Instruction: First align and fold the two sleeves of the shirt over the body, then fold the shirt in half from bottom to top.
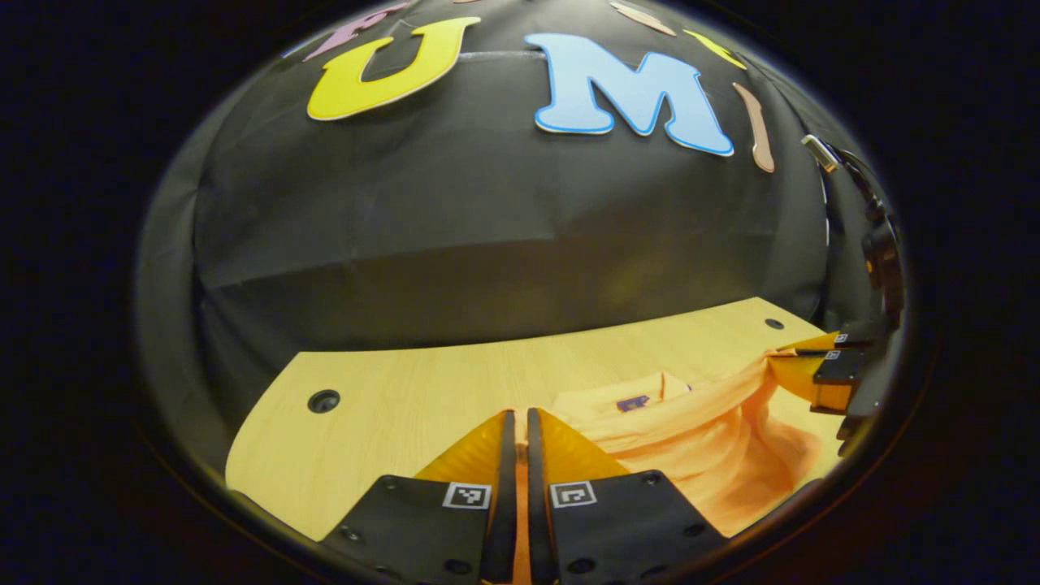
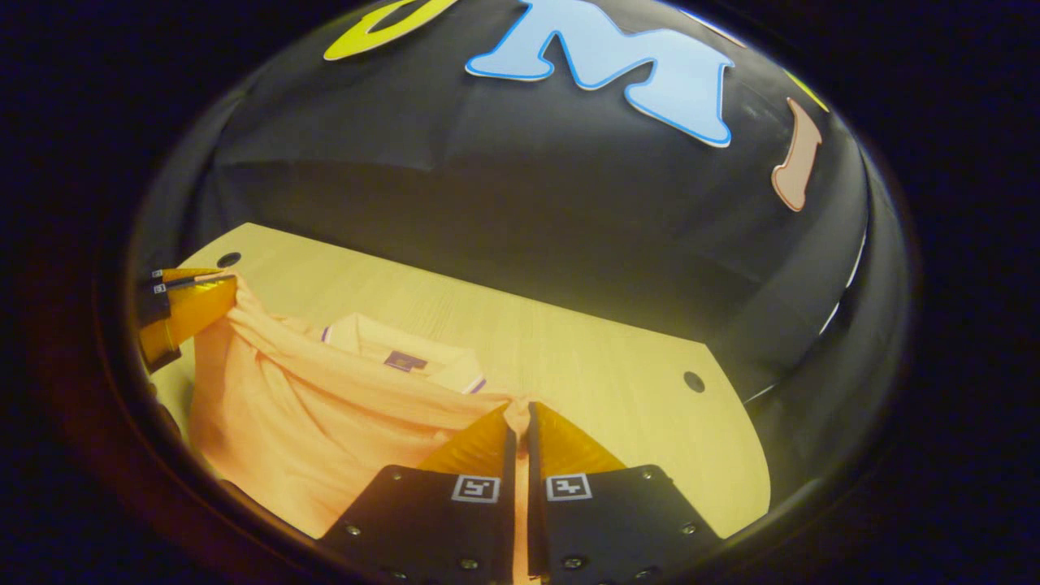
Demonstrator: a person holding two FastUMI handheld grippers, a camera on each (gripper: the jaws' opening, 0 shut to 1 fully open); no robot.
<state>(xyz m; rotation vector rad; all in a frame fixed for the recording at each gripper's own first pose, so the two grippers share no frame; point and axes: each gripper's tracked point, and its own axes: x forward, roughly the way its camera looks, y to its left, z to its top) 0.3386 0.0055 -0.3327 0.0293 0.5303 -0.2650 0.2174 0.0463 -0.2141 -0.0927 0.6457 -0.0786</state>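
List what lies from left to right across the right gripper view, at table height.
The left claw gripping the shirt's edge → the orange shirt → the right claw → bare wooden table → a table hole.

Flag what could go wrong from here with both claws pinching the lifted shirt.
1. The left claw and right claw each grip only a thin edge of the shirt; fabric could slip out mid-fold.
2. The cloth sags and bunches between them, so it may land creased over the collar.
3. The right claw is near the table edge; the fold may land skewed.
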